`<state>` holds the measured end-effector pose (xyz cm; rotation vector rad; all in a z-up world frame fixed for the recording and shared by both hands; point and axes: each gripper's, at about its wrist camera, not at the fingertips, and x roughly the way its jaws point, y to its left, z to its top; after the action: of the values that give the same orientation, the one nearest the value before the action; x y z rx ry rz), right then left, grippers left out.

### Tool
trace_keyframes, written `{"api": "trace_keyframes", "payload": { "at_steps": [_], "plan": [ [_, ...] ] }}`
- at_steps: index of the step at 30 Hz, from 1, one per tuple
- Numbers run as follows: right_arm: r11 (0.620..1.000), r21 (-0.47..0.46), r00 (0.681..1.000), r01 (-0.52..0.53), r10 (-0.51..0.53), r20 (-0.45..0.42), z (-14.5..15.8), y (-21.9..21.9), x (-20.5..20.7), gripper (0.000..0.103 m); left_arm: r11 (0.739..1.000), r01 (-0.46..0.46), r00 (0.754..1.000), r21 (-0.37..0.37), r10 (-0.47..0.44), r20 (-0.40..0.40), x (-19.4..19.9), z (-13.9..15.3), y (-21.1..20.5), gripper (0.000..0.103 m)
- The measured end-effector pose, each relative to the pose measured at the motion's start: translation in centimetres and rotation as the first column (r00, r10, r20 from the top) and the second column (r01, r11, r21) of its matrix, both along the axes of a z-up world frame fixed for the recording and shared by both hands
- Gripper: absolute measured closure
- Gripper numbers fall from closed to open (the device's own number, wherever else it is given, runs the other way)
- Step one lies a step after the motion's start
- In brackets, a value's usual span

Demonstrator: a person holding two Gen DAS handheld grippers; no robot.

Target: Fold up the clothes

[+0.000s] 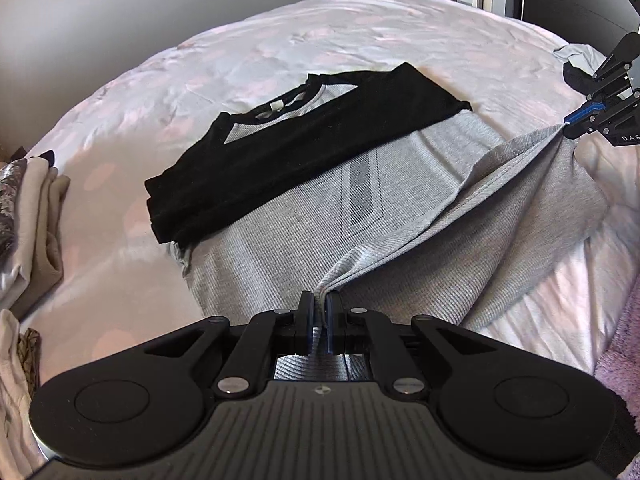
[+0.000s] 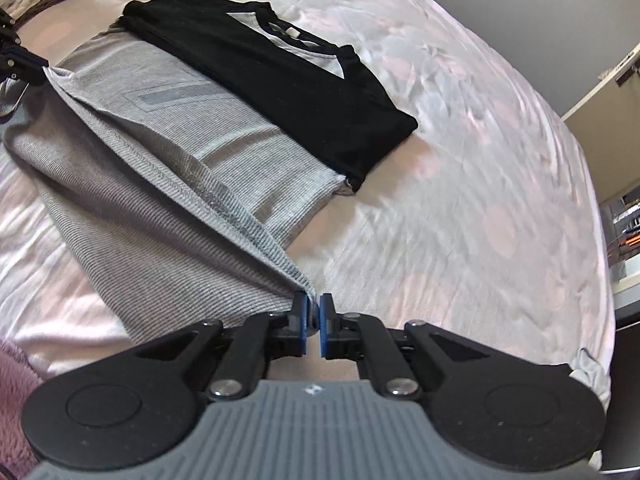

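Left tongs (image 1: pixel 319 312) clamped tight, fabric pinched between pads. Right tongs (image 2: pixel 313 316) likewise closed on fabric, both held low.

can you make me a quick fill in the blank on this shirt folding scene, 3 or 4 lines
1. The shirt lies on a bed, and its body is ____ in colour.
2. The sleeves folded across its chest are ____.
3. The left gripper and right gripper each pinch a corner of the shirt's bottom ____.
4. A pile of folded clothes sits at the ____ edge of the left wrist view.

Missing words: grey; black; hem; left
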<state>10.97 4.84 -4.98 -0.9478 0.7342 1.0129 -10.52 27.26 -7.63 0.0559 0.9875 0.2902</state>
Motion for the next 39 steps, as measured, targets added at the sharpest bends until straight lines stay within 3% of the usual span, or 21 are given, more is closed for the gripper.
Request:
{"api": "trace_keyframes", "payload": {
  "at_steps": [9, 11, 19, 24, 28, 35, 39],
  "plan": [
    [0.997, 0.05, 0.993, 0.052, -0.046, -0.109, -2.4, 0.4, 2.9, 0.093, 0.999, -0.01, 0.998, -0.04, 0.007, -0.061, 2.4, -1.7, 2.5, 0.097],
    [0.994, 0.073, 0.992, 0.078, -0.07, -0.104, -2.6, 0.3, 3.2, 0.083, 0.999, -0.028, 0.998, -0.029, 0.027, -0.062, 2.4, -1.6, 3.2, 0.097],
    [0.976, 0.168, 0.982, 0.141, -0.117, -0.148, -1.4, -1.1, 3.9, 0.081, 0.996, -0.07, 0.996, -0.057, 0.067, -0.054, 1.2, 0.2, 6.7, 0.096],
    [0.972, 0.197, 0.982, 0.125, -0.093, -0.167, -0.7, -1.1, 3.4, 0.075, 0.996, -0.042, 0.999, -0.08, 0.04, -0.022, -0.3, 1.8, 7.9, 0.079],
    [0.971, 0.201, 0.98, 0.131, -0.095, -0.177, -1.0, -0.8, 3.5, 0.071, 0.998, -0.042, 0.998, -0.054, 0.04, -0.046, -0.7, 1.1, 8.4, 0.074],
    [0.951, 0.199, 0.948, 0.238, -0.184, -0.258, -2.5, -0.7, 5.0, 0.065, 0.968, -0.151, 0.987, -0.199, 0.159, 0.022, -1.2, -1.4, 10.8, 0.074],
    [0.929, 0.19, 0.915, 0.318, -0.248, -0.319, -3.5, -1.2, 6.1, 0.064, 0.958, -0.189, 0.98, -0.218, 0.198, 0.024, -0.7, -2.6, 11.2, 0.074]
  ]
}}
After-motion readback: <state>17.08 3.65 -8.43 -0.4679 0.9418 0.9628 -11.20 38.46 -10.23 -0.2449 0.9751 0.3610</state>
